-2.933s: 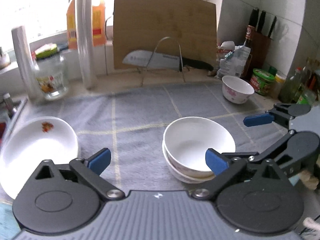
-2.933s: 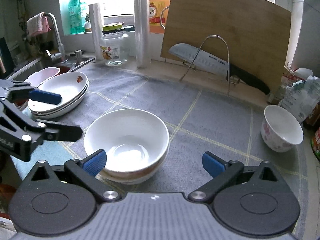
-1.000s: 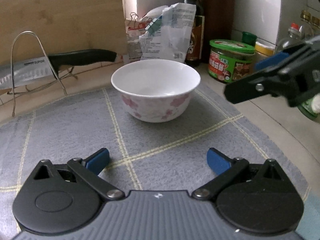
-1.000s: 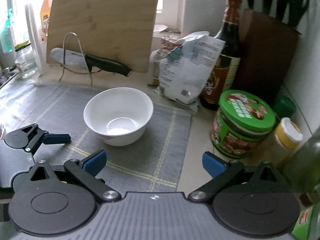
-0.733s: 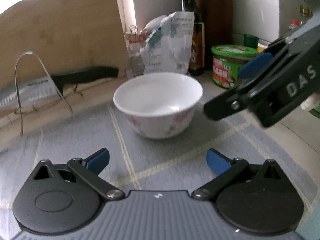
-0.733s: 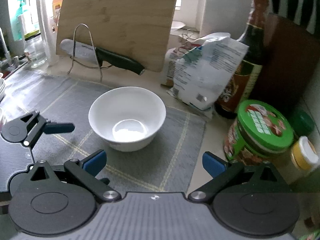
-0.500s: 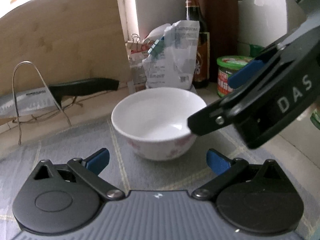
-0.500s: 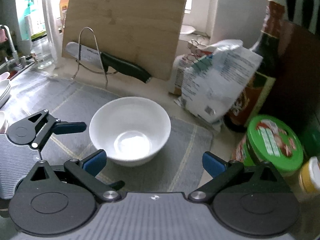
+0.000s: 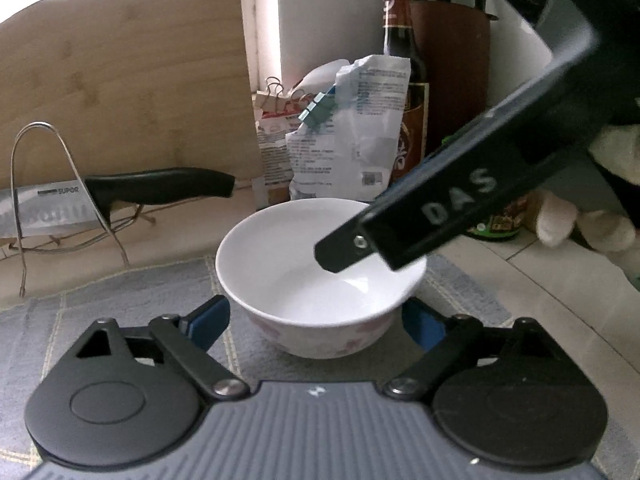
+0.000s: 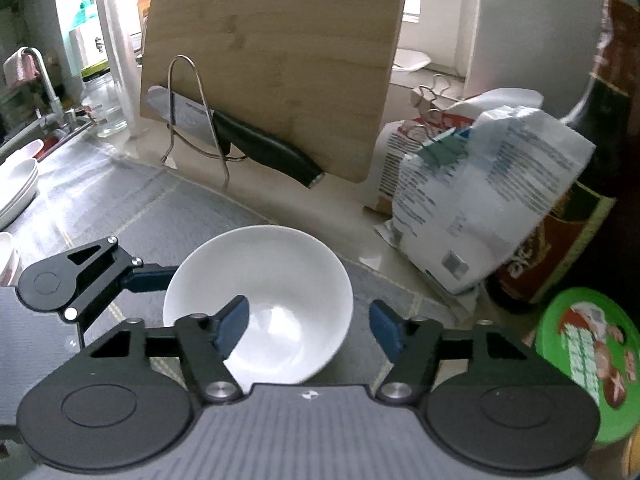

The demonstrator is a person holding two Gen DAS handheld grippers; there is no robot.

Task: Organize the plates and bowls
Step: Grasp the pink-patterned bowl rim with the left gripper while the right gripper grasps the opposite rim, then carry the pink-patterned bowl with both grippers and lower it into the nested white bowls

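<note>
The bowl [image 10: 260, 300], white with pink flowers on its outer wall, sits on the grey mat [image 9: 132, 300] near the mat's far right corner, and we have both grippers at it. On our right gripper [image 10: 308, 330] the blue pads are closing across the near right part of the rim: the left pad [image 10: 232, 328] is inside the bowl, the right pad outside the wall, and a gap still shows on each side, so nothing is pinched yet. Our left gripper [image 9: 316, 320] is closing too, its pads [image 9: 208, 320] flanking the bowl's outer wall low down, close to it but, as far as we can tell, not pressing. In our judgement the main risk is two grips on one glazed bowl: if one closes first or pulls its own way, the bowl could tip, skid on the mat or slip from a thin rim pinch. The two tools are also crowded, the right one reaching over the bowl just above the left one's fingers, so they could knock together. Just behind the bowl stand a paper bag [image 10: 480, 200], a dark bottle [image 9: 400, 80] and a green-lidded jar [image 10: 588, 356], with the knife [image 10: 260, 144] on its wire stand to the left. The open room lies to the left along the mat, toward the stacked plates [image 10: 16, 188].
</note>
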